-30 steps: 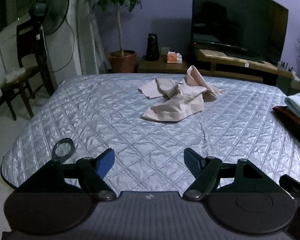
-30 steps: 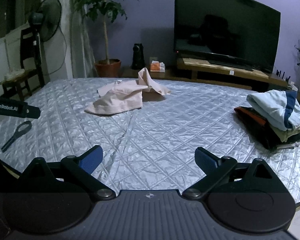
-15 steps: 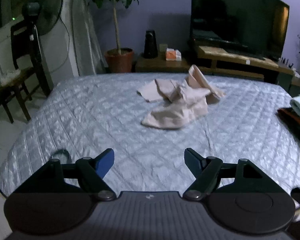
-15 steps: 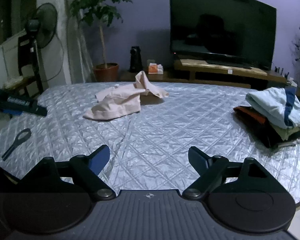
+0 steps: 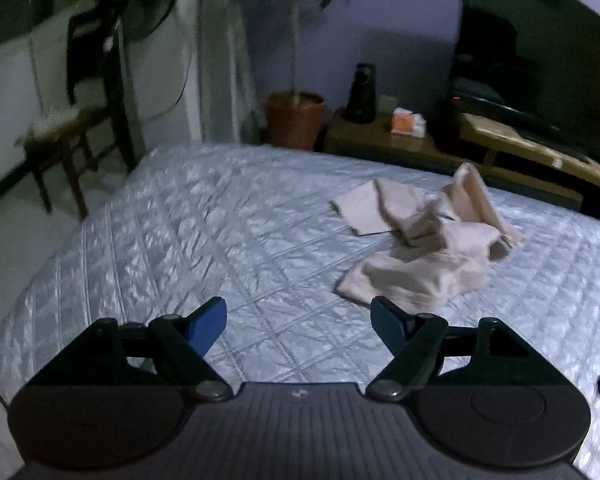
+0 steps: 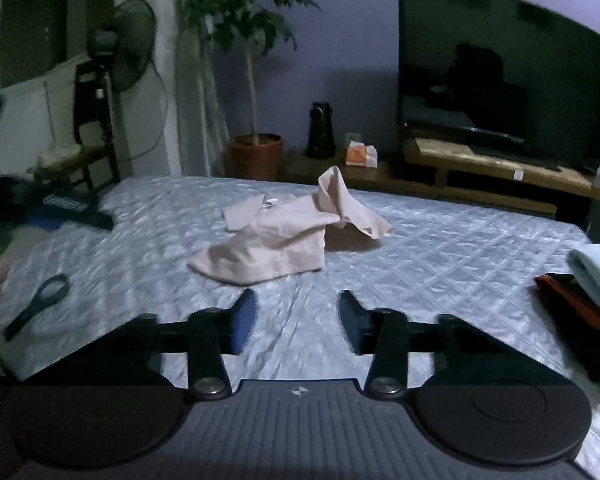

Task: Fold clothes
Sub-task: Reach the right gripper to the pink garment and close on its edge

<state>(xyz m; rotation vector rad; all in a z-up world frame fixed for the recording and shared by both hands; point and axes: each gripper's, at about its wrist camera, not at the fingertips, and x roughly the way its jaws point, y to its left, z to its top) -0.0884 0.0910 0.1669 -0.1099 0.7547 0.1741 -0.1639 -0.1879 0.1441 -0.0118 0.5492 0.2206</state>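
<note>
I can read no text from here. The dark bar (image 6: 66,203) at the left edge of my right wrist view carries pale lettering, but it is too blurred to make out.

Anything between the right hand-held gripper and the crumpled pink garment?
Nothing: only bare quilted bedspread lies between the right hand-held gripper and the pink garment, per the right wrist view.
</note>
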